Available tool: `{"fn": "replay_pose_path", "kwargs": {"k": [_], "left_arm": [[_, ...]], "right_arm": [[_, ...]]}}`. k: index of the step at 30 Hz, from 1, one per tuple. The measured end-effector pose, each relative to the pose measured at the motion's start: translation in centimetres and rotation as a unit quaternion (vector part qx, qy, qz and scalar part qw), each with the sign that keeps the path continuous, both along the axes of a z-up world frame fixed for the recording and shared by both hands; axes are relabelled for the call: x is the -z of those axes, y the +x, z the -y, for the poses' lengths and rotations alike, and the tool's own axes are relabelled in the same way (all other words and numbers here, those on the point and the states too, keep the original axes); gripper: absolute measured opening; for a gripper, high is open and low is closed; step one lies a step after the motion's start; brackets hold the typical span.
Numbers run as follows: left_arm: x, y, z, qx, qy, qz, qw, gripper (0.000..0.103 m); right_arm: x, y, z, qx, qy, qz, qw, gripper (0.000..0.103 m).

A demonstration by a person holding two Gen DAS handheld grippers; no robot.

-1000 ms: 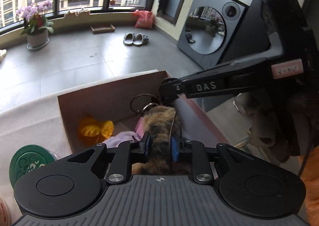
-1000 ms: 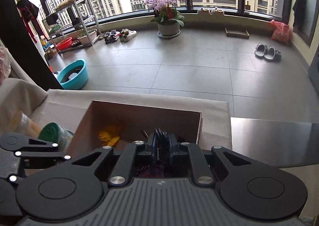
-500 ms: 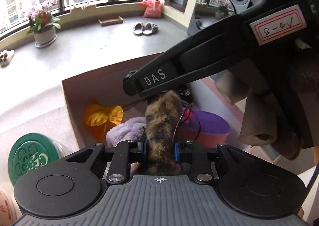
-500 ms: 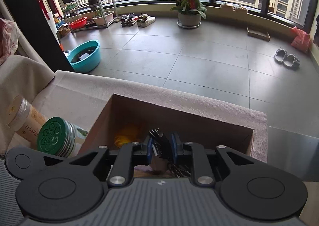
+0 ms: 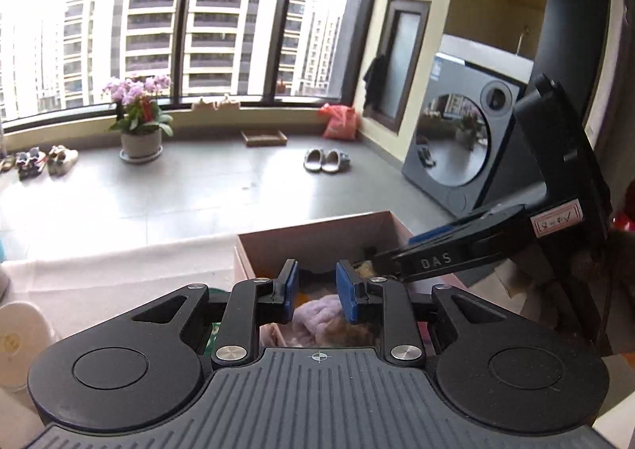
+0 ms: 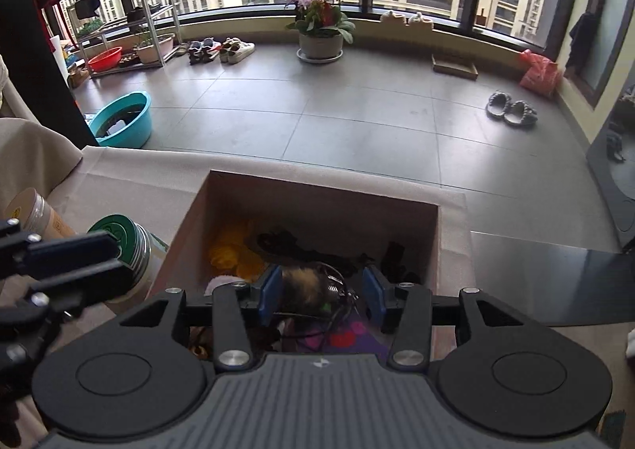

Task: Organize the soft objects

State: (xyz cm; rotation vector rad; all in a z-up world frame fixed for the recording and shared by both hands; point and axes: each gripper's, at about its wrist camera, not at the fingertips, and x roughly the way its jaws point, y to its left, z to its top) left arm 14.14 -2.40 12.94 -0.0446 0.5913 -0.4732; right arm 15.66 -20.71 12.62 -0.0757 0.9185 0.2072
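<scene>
An open cardboard box (image 6: 317,195) sits on the cloth-covered table and holds soft things: a brown furry keychain toy (image 6: 305,284) with metal rings, a yellow plush (image 6: 230,250), a lilac fluffy item (image 5: 317,310) and a purple patterned piece (image 6: 357,334). My right gripper (image 6: 321,292) is open and empty just above the furry toy. My left gripper (image 5: 315,288) is open and empty over the box's near left part (image 5: 317,238). The right gripper's finger (image 5: 436,260) shows in the left wrist view, reaching into the box.
A green-lidded jar (image 6: 123,246) and a tan canister (image 6: 35,215) stand left of the box. A white container (image 5: 20,346) is at the left edge. A dark shiny surface (image 6: 547,274) lies right of the box. Beyond is tiled floor with a washing machine (image 5: 460,147).
Both grippers have opened and let go of the furry keychain toy, which now lies in the box. The left gripper has lifted and tilted up.
</scene>
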Motion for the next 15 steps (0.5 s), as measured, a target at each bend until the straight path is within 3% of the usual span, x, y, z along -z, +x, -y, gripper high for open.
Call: {"fn": "replay_pose_path", "kwargs": {"k": [4,8,11,15], "left_arm": [[1.4,-4.9,-2.6,-0.021,-0.007,0.010,0.9997,0.026],[5.0,-10.6,-4.3,-0.058,0.028,0.004,0.9979,0.026],[8.0,-13.3,-5.6,-0.093,0.045,-0.027,0.9943,0.026],[10.5,-13.0,-6.4,-0.125,0.059,-0.066,0.9882,0.026]], "right_arm": [[-0.8,-4.5,0.5,0.030,0.019,0.046,0.998,0.046],[0.1,-10.8,-1.3,0.013,0.018,0.097,0.995,0.059],[2.1,-14.8,-3.4,-0.016,0.012,0.103,0.995,0.062],[5.7,-17.2,-5.3,-0.033,-0.004,0.092,0.995,0.066]]}}
